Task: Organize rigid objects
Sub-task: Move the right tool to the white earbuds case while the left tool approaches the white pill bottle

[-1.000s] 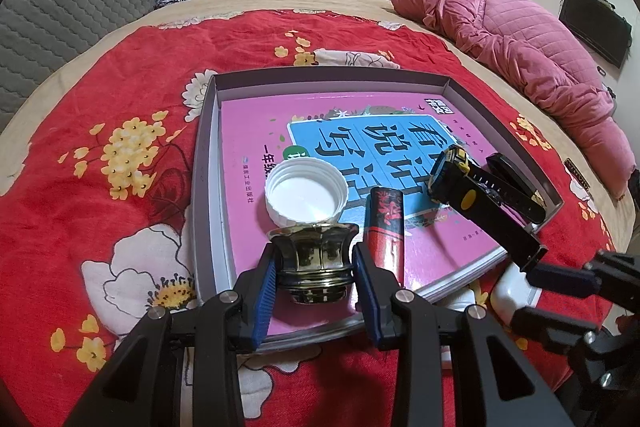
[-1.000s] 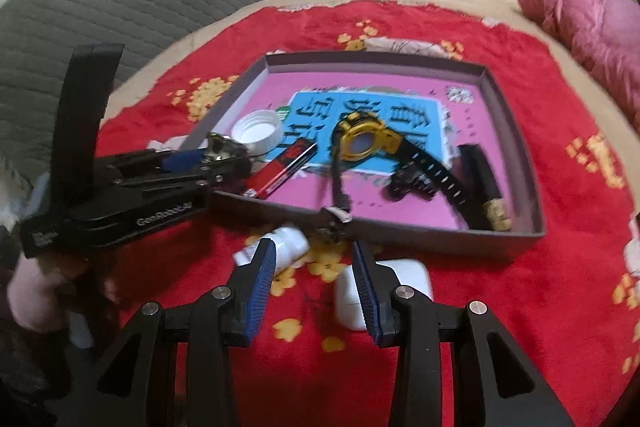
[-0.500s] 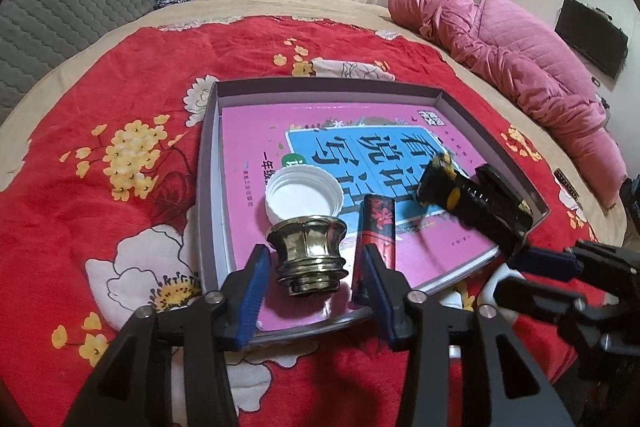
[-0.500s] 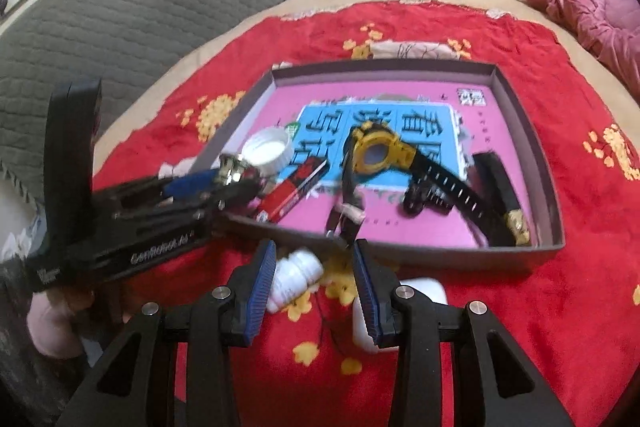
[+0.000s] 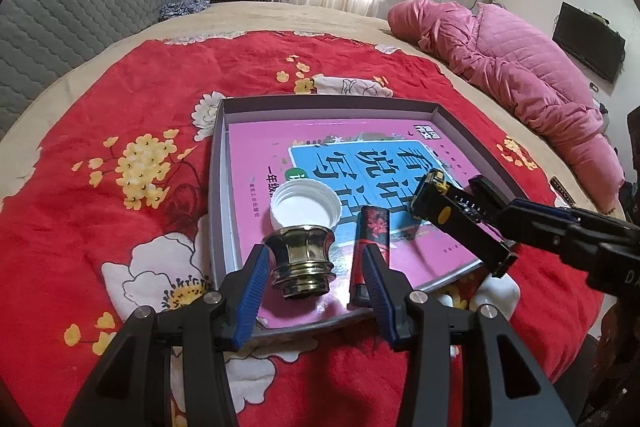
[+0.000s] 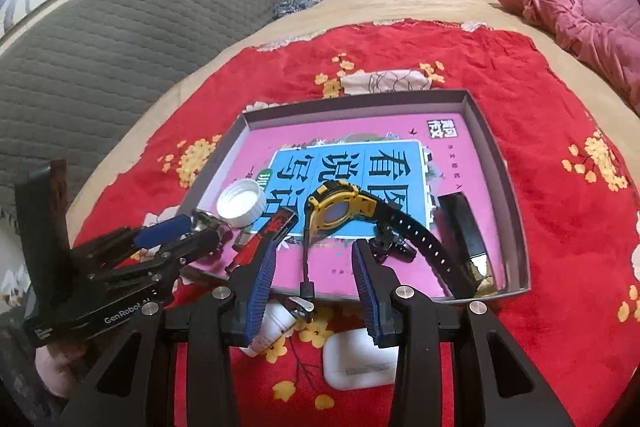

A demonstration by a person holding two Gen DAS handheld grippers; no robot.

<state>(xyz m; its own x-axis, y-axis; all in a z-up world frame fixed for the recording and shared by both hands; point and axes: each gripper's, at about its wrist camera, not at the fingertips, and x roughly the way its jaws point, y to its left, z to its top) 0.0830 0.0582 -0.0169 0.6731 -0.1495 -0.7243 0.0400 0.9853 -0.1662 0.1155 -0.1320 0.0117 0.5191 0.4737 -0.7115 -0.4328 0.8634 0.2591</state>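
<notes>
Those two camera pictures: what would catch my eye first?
A shallow grey tray on a bright red flowered bedspread, lined with a pink book. Inside it lie a yellow-and-black watch, a white cap and a brass cap, which stands between the open left gripper's blue pads.

One tray (image 6: 516, 211) at the red bedspread's twelve o'clock holds one book (image 6: 360, 135), one white cap (image 6: 242, 203), one brass fitting (image 5: 301, 259), one watch (image 6: 340, 205) and two dark tubes (one red-patterned (image 5: 372, 247)); two white items lie outside.
</notes>
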